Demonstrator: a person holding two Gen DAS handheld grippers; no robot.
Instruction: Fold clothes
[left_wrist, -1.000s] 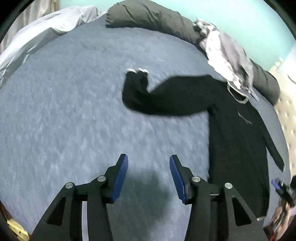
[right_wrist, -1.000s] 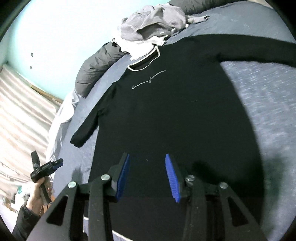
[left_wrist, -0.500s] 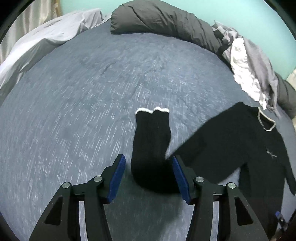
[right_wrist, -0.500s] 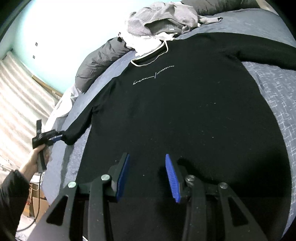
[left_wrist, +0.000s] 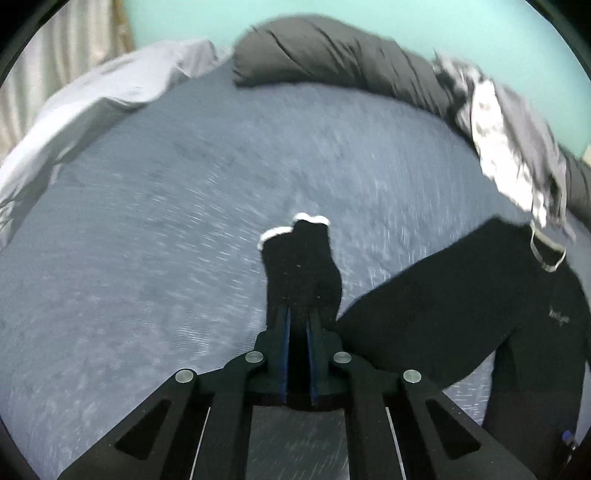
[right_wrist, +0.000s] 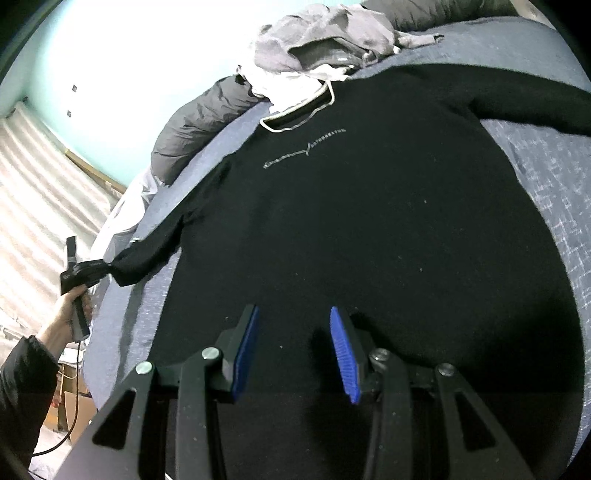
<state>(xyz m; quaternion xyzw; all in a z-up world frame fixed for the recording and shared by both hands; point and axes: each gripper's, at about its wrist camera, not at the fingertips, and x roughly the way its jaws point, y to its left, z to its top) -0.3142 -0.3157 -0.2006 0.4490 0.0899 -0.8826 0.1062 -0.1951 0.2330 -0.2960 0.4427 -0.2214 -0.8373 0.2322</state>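
Note:
A black long-sleeved sweater (right_wrist: 351, 221) with a white-edged collar lies face up on the grey-blue bed (left_wrist: 147, 240). My left gripper (left_wrist: 298, 314) is shut on the sweater's sleeve (left_wrist: 301, 269) near its white-trimmed cuff, which sticks up past the fingers. It also shows in the right wrist view (right_wrist: 105, 267), clamped on the sleeve end (right_wrist: 147, 254) at the bed's left side. My right gripper (right_wrist: 293, 325) is open and empty, low over the sweater's lower body.
A dark grey rolled duvet (left_wrist: 332, 55) lies along the head of the bed. A heap of grey and white clothes (right_wrist: 321, 48) sits by the collar. A light grey sheet (left_wrist: 92, 99) is bunched at the far left. A teal wall stands behind.
My left gripper moved in over the sleeve and shut on it near the cuff, lifting it. My right gripper stayed open and came lower over the sweater's body.

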